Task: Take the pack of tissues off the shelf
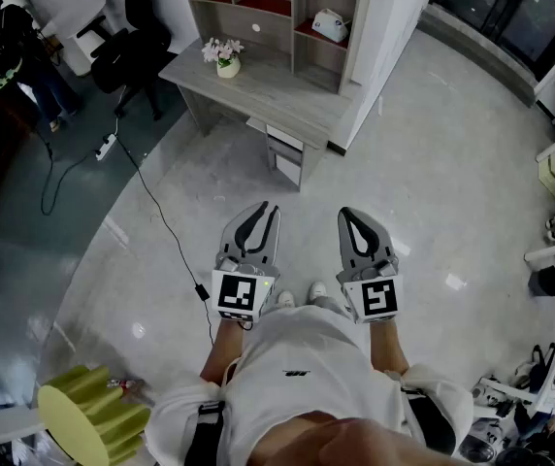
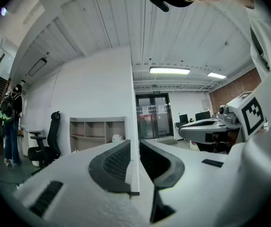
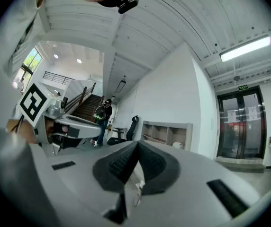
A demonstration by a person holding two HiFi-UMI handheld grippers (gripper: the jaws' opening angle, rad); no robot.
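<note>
Pack of tissues (image 1: 331, 25): in the head view we see it as a white bundle in the right-hand compartment of the shelf (image 1: 299, 13), alone there. We cannot read what the other compartments hold. A pot of flowers (image 1: 226, 58) stands on the desk (image 1: 268, 90) below the shelf. Both grippers hang over bare floor, well apart from the shelf, the left gripper (image 1: 263, 209) beside the right gripper (image 1: 350, 214).

Left gripper view: the jaws stand a narrow slit apart with nothing between them. The pack is a small white spot on the distant shelf.

Right gripper view: the jaw tips meet, with nothing gripped. We see the pack far off, in the shelf's rightmost compartment.
</note>
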